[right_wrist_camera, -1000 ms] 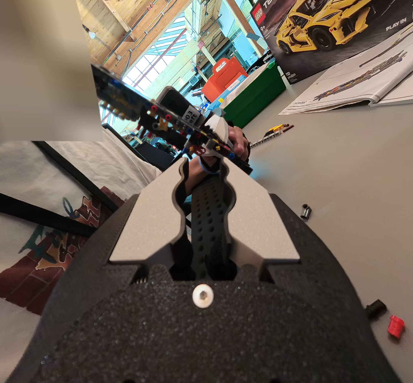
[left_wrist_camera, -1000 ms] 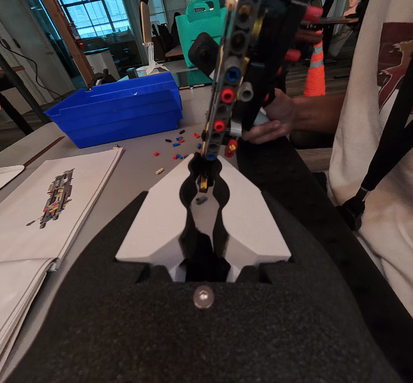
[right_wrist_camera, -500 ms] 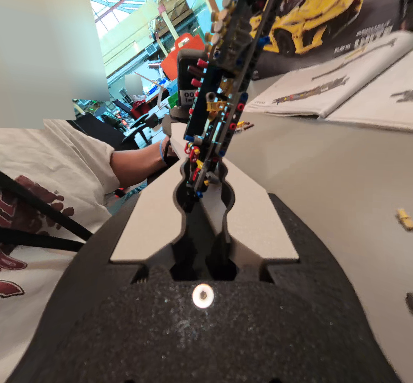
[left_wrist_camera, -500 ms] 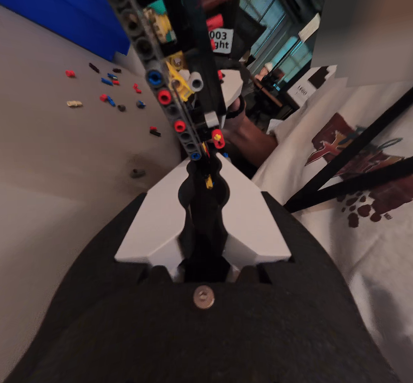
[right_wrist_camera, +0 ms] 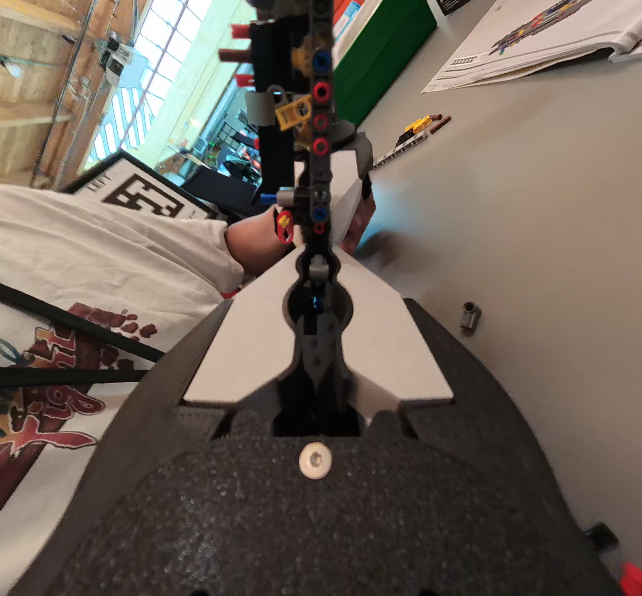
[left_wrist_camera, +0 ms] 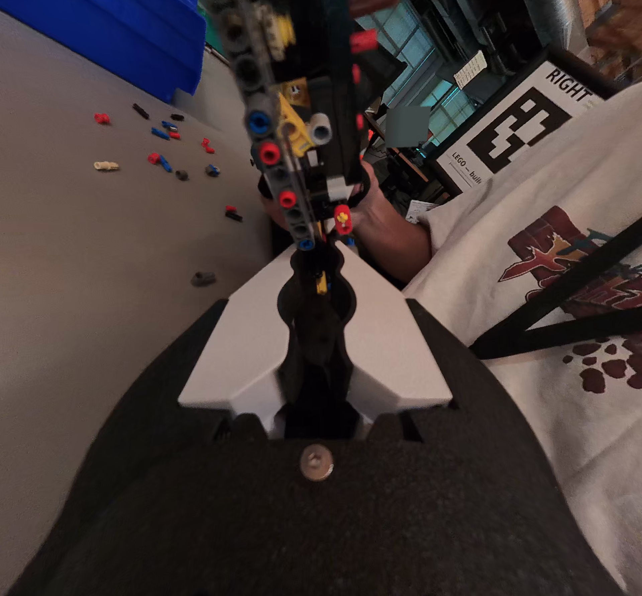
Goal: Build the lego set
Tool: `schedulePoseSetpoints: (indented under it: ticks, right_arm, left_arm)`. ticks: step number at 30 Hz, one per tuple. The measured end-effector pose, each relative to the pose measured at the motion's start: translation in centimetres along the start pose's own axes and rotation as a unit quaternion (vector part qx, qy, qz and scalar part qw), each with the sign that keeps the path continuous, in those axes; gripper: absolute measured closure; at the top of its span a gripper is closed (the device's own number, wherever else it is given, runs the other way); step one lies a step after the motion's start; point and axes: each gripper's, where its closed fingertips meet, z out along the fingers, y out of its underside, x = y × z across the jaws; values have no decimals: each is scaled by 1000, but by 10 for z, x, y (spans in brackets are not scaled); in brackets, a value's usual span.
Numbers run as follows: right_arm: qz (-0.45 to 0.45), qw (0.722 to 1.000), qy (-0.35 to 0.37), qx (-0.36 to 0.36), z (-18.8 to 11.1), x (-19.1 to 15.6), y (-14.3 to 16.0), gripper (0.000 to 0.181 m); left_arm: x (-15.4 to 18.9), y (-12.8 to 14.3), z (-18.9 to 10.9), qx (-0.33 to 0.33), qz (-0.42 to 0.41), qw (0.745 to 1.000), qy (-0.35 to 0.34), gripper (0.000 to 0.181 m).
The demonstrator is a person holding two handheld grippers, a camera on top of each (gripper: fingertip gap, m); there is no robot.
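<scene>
The grey tabletop [left_wrist_camera: 87, 266] is seen tilted in both wrist views, with a blue bin [left_wrist_camera: 97, 13] at its far left in the left wrist view and an open instruction booklet [right_wrist_camera: 556, 23] and a green box [right_wrist_camera: 382, 40] at the far right in the right wrist view. Above the tabletop, clear of it, the long lego assembly [left_wrist_camera: 295, 148] is held between the two grippers. Its long axis runs straight away from each camera, in line with the fingers, so it is gripped end-on from both sides. The left hand-held gripper [left_wrist_camera: 318, 266] is clenched on one end of the assembly, and the right hand-held gripper [right_wrist_camera: 318, 266] is clamped on the other end; neither is the nearer, since both are in contact. Any coming move is judged to turn on this shared axis: a twist or pull by one gripper would be passed directly into the other.

The assembly is seen as a narrow frame of dark grey and black perforated beams, with red and blue pins set in the holes, a yellow connector [right_wrist_camera: 293, 112] near the middle and light grey bushes. Loose red, blue and black pins [left_wrist_camera: 166, 141] are scattered on the tabletop at the far left, and one small grey connector [right_wrist_camera: 469, 315] lies apart at the right.
</scene>
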Motion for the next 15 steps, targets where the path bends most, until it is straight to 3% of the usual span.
schedulePoseSetpoints:
  ticks: [3, 5, 15]
  right_arm:
    - [34, 999, 2, 21, -3, 5, -4, 175]
    - [28, 999, -9, 24, -2, 1, -6, 175]
    - [-2, 1000, -8, 13, 12, -4, -6, 173]
  left_arm:
    - [0, -2, -6, 13, -15, 1000, -1, 158]
    - [-1, -4, -10, 23, -11, 1000, -9, 173]
    - [5, -3, -7, 4, 14, 1000, -9, 174]
